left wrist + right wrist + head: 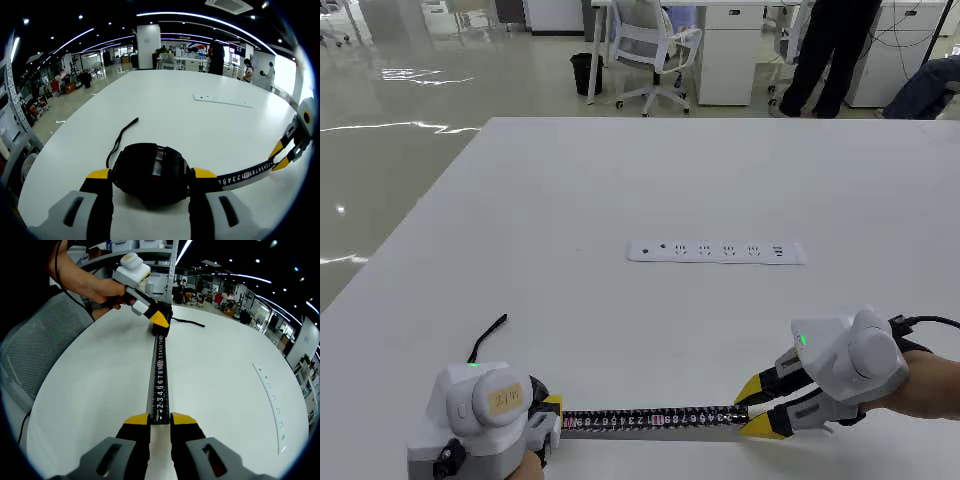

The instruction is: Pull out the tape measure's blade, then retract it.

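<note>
Gripping tape measure [150, 172], right gripper [160, 418] seemingly pinching blade [160, 365]

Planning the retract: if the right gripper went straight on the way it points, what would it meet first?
Following the blade it is shut on, the right gripper would likely reach the tape measure case, held in the left gripper; the table between looks free.

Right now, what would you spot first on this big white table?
The tape blade, stretched in a long straight line along the front of the table. The left gripper clamps the black tape measure case, and the right gripper pinches the blade's tip. Farther back lies a white power strip.
</note>
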